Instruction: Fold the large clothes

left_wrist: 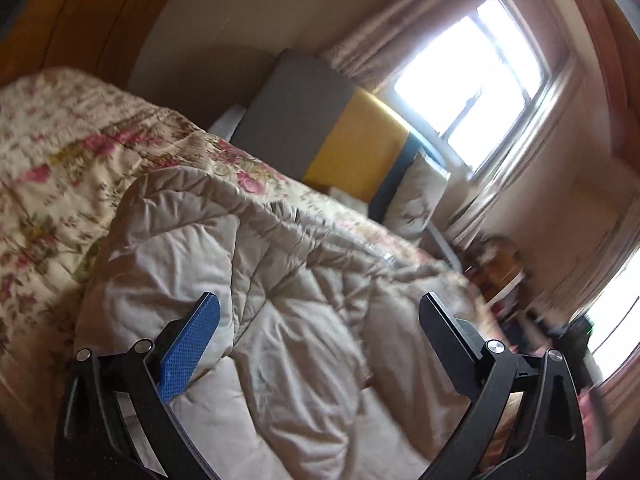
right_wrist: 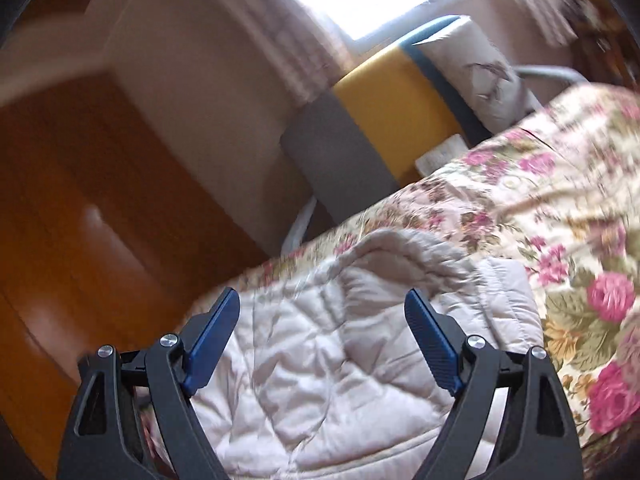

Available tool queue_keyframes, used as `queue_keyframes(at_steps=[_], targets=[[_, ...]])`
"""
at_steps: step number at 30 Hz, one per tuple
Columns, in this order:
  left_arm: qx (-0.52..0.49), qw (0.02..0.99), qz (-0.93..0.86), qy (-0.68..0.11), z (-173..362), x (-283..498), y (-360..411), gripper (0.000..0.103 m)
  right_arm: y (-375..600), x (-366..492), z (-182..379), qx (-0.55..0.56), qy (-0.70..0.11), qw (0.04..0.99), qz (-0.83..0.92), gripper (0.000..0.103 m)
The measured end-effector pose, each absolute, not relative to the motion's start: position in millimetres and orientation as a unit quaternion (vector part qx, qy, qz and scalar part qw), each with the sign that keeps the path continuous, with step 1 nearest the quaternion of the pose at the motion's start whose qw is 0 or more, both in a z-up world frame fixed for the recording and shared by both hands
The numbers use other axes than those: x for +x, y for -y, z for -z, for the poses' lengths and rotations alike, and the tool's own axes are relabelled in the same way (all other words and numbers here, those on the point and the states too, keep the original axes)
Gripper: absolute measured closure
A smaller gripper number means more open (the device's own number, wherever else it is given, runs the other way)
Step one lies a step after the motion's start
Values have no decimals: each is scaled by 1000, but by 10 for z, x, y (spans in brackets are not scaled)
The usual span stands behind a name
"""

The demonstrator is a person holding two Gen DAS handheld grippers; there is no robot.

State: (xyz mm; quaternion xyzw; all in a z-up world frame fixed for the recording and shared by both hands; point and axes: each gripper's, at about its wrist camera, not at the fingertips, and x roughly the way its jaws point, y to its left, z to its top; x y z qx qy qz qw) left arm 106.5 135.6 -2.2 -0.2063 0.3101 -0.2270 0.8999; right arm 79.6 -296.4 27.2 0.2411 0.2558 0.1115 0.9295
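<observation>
The room's right side in the left wrist view smears into blur, so the clutter by the window [left_wrist: 472,80] cannot be made out. A pale quilted coat [left_wrist: 256,288] lies crumpled on the floral bedspread [left_wrist: 60,152], its lower part cut off behind both tools. The left gripper [left_wrist: 320,308] and right gripper [right_wrist: 322,300] hang above it, fingers spread wide, grasping nothing. A pillow [right_wrist: 476,68] leans against the yellow and grey headboard [right_wrist: 392,108].

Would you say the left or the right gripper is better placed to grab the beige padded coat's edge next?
Probably the right gripper: its open jaws frame the beige padded coat's rounded edge. The left gripper faces the coat's middle.
</observation>
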Motion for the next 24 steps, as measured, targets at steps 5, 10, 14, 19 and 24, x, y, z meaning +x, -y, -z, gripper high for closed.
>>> queue_keyframes(at_steps=[5,10,14,19,24], targets=[[-95,923,180,-327,150,1173,-1027,4,2259,1339,-166,42,-345,934,-87,19],[-65,921,145,-355,200,1408,-934,4,2064,1718,184,-36,-389,918,-62,19],[-58,921,112,-368,256,1673,-957,4,2283,2042,394,10,-405,914,-6,19],[-36,919,118,-375,457,1943,-879,3,2528,2161,632,60,-407,911,27,17],[-33,918,120,-377,554,2003,-839,3,2547,2195,633,67,-399,914,30,14]])
